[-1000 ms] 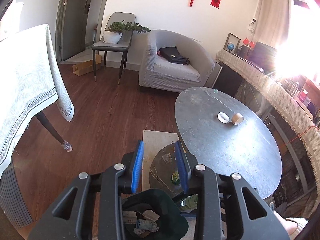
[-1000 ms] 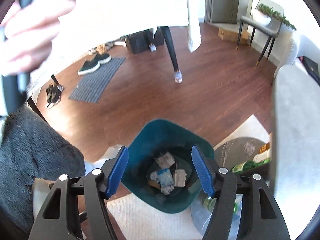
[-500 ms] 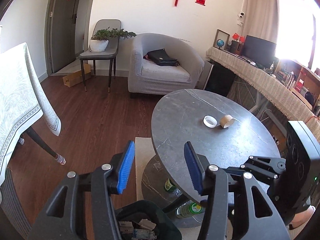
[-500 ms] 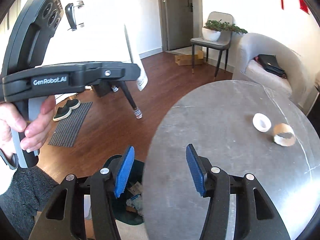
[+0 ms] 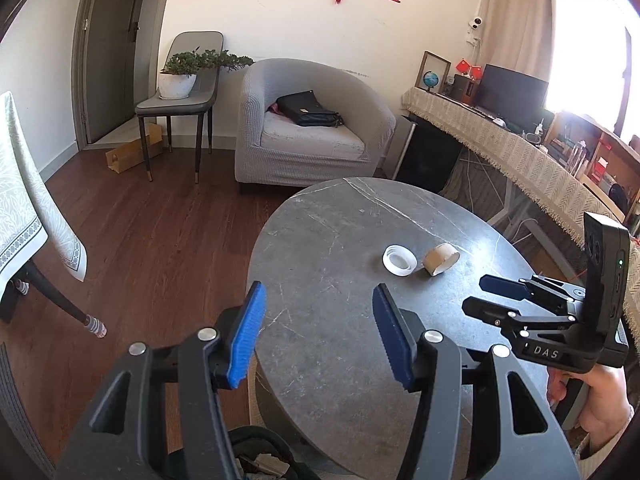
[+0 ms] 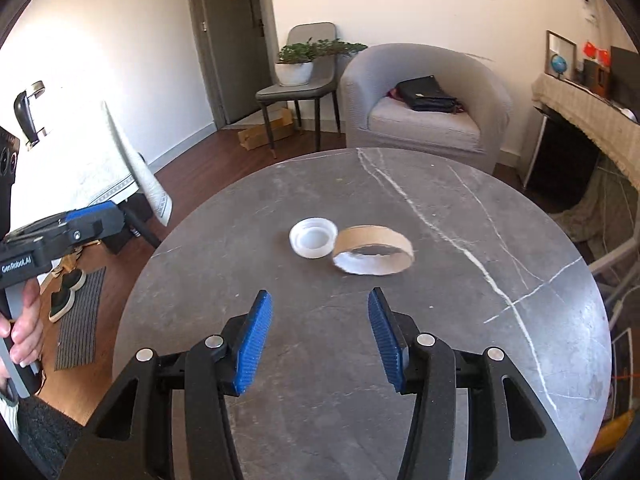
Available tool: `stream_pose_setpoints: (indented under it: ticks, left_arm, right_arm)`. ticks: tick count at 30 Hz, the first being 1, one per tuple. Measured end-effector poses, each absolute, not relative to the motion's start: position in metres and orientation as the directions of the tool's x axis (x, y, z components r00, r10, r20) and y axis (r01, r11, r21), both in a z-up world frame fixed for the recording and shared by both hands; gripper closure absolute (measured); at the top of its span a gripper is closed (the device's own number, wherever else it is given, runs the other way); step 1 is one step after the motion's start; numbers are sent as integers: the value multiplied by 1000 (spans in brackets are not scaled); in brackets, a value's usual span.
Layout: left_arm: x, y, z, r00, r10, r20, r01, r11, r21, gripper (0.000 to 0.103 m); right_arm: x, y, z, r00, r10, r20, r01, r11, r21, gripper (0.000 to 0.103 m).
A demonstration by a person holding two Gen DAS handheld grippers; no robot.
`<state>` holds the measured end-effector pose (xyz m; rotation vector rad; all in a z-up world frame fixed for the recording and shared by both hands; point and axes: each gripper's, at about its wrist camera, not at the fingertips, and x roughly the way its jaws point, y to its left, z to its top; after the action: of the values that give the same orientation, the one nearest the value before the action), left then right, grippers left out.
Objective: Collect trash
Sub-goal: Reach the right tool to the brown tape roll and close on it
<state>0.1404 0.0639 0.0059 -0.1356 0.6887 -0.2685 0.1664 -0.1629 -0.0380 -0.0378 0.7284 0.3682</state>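
In the left wrist view, the left tool fills the lower centre, its jaws opening with nothing between them, over the near edge of the round grey counter. A white cap and a cardboard ring lie touching, right of centre. The right tool shows at the right edge.

In the right wrist view, the right tool stands moderately wide and empty at lower centre; white cap and cardboard ring lie mid-frame.

On the table, a lid touches a cardboard ring's left side.
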Motion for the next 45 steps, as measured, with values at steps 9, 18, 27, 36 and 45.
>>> stream_pose_setpoints:
  ticks: [9,18,27,36,45]
  left_arm:
    - [164,39,-8,711,-293,-640,240,956,-171,39]
    - [170,24,-17,679,-310,-666,286,947,-149,31]
    - [188,18,-23,649,-320,-690,316,939,-139,30]
    - [195,-6,-23,621,-327,-713,337,932,-134,33]
    - [219,-47,-24,586,-276,-762,381,924,-42,43]
  right_arm:
    - [205,-185,-47,689,281,-667,-265,956,129,28]
    - [232,-176,-59,669,260,-696,-231,963,137,27]
    - [244,-168,-63,640,265,-721,-280,955,103,42]
    - [232,-194,-44,667,326,-670,-288,942,172,43]
    - [232,-219,-43,674,348,-652,-264,937,228,43]
